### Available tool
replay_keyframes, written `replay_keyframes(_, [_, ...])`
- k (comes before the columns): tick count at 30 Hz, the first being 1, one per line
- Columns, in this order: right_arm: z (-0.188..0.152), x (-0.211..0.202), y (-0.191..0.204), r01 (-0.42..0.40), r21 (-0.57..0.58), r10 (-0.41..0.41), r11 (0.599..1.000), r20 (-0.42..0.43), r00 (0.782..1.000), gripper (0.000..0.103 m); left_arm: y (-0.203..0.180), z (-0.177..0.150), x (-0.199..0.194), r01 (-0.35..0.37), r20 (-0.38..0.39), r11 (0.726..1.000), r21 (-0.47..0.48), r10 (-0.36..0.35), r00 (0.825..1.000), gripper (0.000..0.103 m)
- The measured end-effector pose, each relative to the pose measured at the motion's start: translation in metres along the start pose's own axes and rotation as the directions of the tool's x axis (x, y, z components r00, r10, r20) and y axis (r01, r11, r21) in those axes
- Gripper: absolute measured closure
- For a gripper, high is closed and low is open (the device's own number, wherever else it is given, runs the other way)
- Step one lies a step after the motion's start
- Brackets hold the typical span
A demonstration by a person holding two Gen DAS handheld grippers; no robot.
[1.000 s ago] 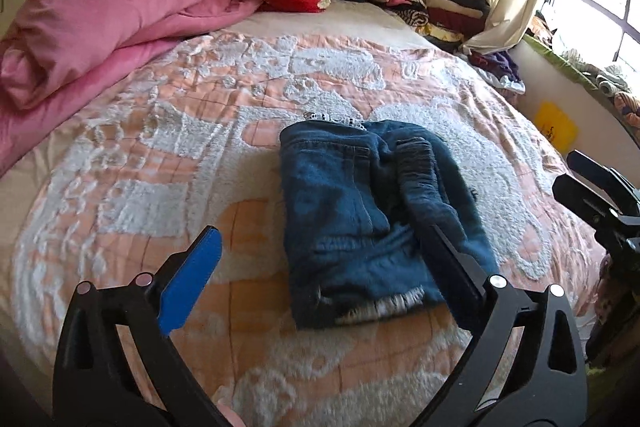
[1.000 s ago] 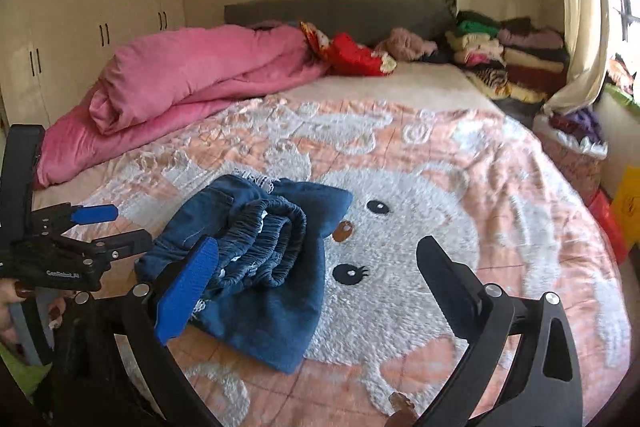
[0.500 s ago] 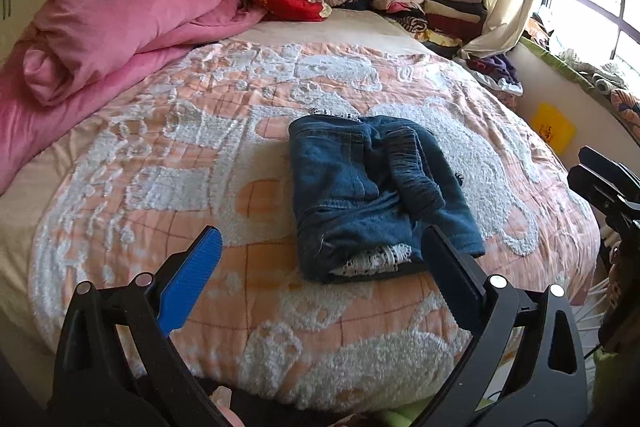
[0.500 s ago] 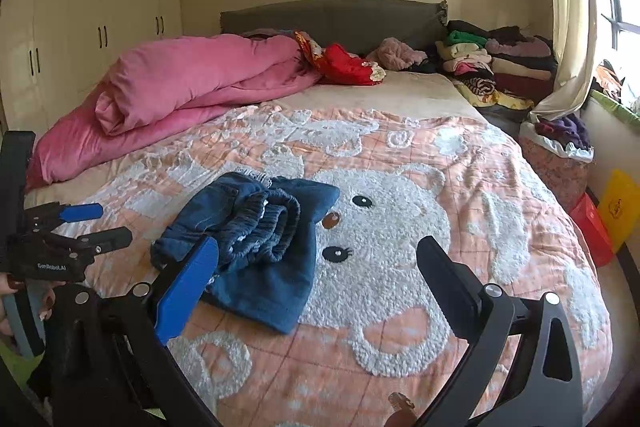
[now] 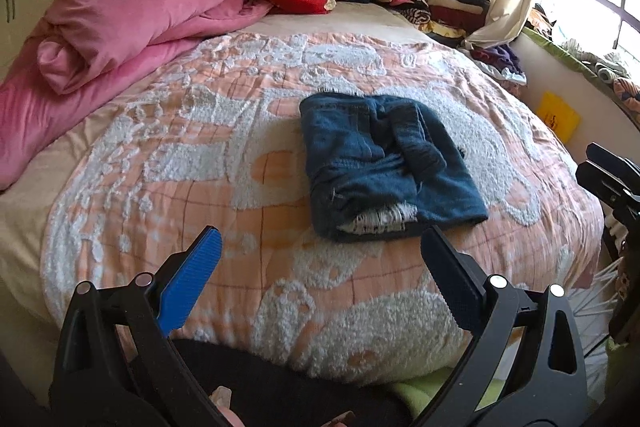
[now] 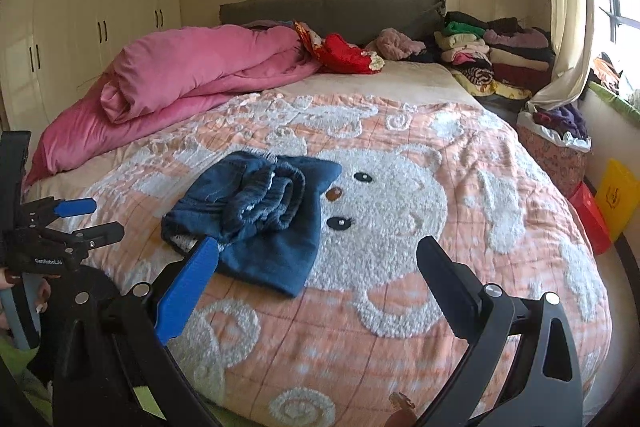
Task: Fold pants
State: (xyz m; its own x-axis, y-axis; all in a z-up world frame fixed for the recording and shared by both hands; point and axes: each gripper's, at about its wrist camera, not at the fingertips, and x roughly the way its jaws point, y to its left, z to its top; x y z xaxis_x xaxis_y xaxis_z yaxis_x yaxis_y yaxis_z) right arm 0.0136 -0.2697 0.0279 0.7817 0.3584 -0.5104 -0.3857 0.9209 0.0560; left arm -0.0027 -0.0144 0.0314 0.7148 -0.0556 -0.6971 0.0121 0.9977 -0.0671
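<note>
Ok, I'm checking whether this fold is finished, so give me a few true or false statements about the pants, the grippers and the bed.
1. The pants lie folded in a compact bundle on the bedspread. True.
2. The left gripper is shut on the pants. False: it is open, short of the bundle and holding nothing.
3. The right gripper is open and empty. True.
4. The pink duvet covers the pants. False: it is bunched up at the far left of the bed, apart from them.
5. Folded clothes are stacked at the far right corner by the headboard. True.
</note>
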Motion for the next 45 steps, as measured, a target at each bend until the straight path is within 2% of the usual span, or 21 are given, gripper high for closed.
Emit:
replay_keyframes(14, [-0.035, 0.024, 0.002, -0.004, 0.065, 0.013, 0.998, -0.141, 0.990, 0.004, -0.006, -0.029, 0.016, 0.013, -0.084, 1.000, -0.016, -0.014, 0.996, 0.010])
replay_keyframes(45, [-0.033, 0.022, 0.002, 0.004, 0.053, 0.004, 0.999, -0.142, 0.990, 0.004, -0.002, -0.024, 0.012, -0.028, -0.085, 0.999, -0.038, 0.025, 0.996, 0.010])
